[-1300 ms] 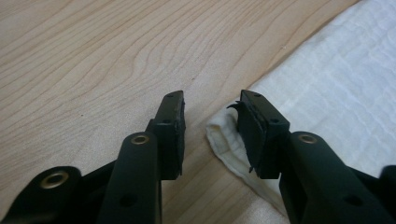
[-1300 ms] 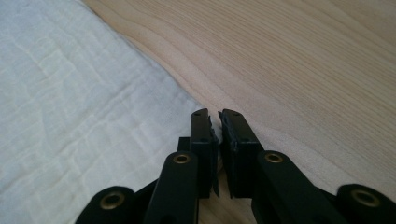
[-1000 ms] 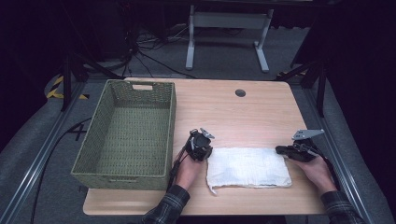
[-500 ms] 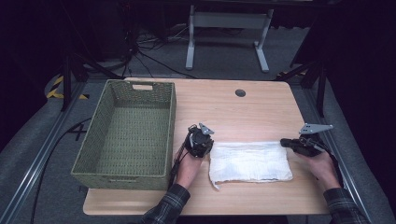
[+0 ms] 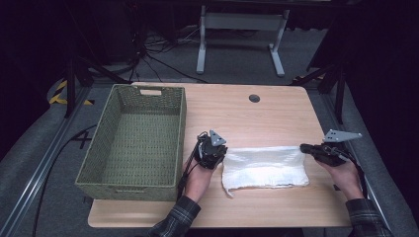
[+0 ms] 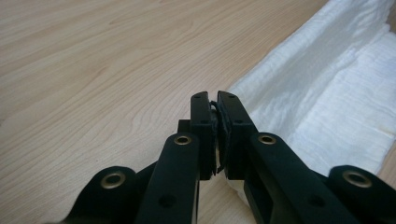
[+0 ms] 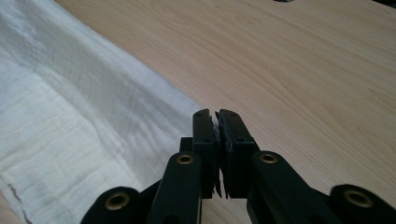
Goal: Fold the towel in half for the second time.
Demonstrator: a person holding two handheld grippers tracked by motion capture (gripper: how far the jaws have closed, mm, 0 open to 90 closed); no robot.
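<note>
In the high view a folded white cloth (image 5: 264, 167) lies on the wooden table (image 5: 237, 111), just beside the near right corner of a woven green basket (image 5: 136, 140). The left gripper (image 5: 213, 154) sits at the cloth's left end, between the cloth and the basket, and the right gripper (image 5: 307, 148) sits at the cloth's right end, its grey plate standing above it; both far corners of the cloth are raised towards the fingers. A round hole (image 5: 254, 98) marks the table well beyond the cloth, something neither gripper view takes in whole. The left gripper view gives what the high view cannot: the left gripper (image 6: 214, 108) has its fingers drawn almost together, a thin dark strip pinched between the pads, with the cloth (image 6: 327, 102) running off to the right, and whether its edge is caught there I cannot tell. The right gripper view shows the right gripper (image 7: 214, 116) equally closed, the cloth (image 7: 70, 126) spreading to the left of it and passing under the fingers.
</note>
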